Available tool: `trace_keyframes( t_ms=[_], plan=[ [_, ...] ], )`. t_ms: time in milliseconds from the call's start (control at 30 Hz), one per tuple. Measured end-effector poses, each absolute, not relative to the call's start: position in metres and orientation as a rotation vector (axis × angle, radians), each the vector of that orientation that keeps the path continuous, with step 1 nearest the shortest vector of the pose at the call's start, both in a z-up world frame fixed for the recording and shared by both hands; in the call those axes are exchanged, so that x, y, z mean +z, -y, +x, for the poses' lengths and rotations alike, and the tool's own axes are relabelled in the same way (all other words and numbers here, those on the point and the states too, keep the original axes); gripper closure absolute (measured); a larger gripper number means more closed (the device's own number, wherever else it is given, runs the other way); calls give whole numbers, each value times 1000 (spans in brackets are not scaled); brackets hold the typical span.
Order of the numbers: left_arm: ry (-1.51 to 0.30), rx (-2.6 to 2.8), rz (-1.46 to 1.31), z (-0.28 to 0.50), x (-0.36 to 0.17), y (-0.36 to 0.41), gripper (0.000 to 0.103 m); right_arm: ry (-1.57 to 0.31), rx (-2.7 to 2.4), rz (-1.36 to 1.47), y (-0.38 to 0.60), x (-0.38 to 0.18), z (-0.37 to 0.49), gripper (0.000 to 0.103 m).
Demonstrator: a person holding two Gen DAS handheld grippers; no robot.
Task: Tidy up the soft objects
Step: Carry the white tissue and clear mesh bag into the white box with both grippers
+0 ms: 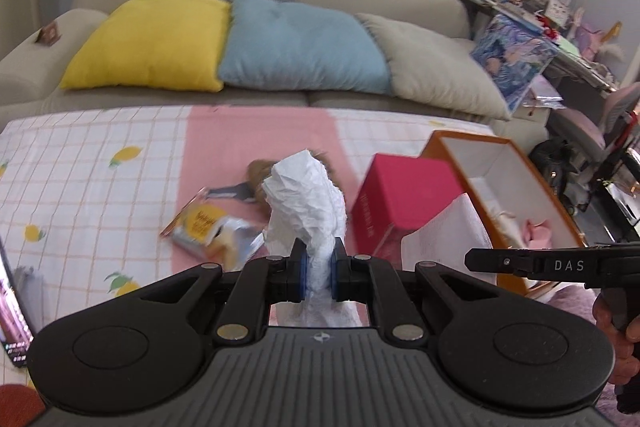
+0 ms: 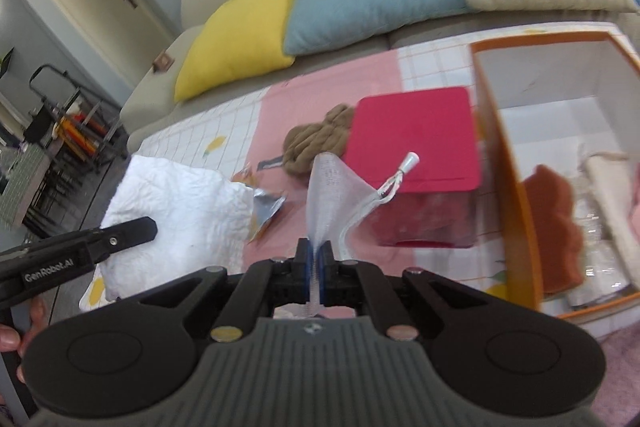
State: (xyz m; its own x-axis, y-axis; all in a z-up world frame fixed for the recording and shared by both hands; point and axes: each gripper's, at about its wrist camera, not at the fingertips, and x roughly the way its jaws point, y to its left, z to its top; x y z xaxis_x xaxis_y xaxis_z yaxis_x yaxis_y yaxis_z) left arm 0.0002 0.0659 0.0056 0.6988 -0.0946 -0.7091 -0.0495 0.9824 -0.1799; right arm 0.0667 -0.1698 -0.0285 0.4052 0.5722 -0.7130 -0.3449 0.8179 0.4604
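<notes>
Left gripper (image 1: 319, 269) clamped crumpled white tissue paper (image 1: 306, 195), bunched upright above the pink checked cloth (image 1: 100, 179). Right gripper (image 2: 319, 269) pinched a sheer white mesh drawstring pouch (image 2: 334, 183), cord dangling. Orange box (image 2: 508, 163), white inside, held a rust-brown fuzzy piece (image 2: 554, 219) and cream cloth (image 2: 612, 195). Red box (image 2: 416, 135) stood beside it.

Left tongs (image 1: 319, 269) and right tongs (image 2: 317, 277) both clamped tight, angled downward, side by side.
</notes>
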Motion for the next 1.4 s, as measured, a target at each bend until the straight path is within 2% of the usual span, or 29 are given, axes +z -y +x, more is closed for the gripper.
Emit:
trace_keyframes(
  t_ms=[400, 633, 833, 1000, 1167, 1400],
  plan=[
    [-719, -225, -167, 44, 37, -4, 91, -858, 422, 270, 245, 2, 78, 102],
    [-697, -375, -258, 101, 52, 37, 91, -783, 282, 248, 298, 13, 100, 102],
    [-710, -440, -212, 152, 51, 88, 91, -780, 187, 244, 342, 4, 124, 102],
    [-731, -445, -63, 178, 31, 132, 91, -808, 179, 261, 354, -18, 150, 102],
    [-867, -389, 45, 206, -11, 153, 91, -833, 238, 267, 343, -43, 174, 102],
    [-1062, -323, 21, 246, -57, 153, 91, -906, 326, 239, 313, -81, 208, 103]
  ],
)
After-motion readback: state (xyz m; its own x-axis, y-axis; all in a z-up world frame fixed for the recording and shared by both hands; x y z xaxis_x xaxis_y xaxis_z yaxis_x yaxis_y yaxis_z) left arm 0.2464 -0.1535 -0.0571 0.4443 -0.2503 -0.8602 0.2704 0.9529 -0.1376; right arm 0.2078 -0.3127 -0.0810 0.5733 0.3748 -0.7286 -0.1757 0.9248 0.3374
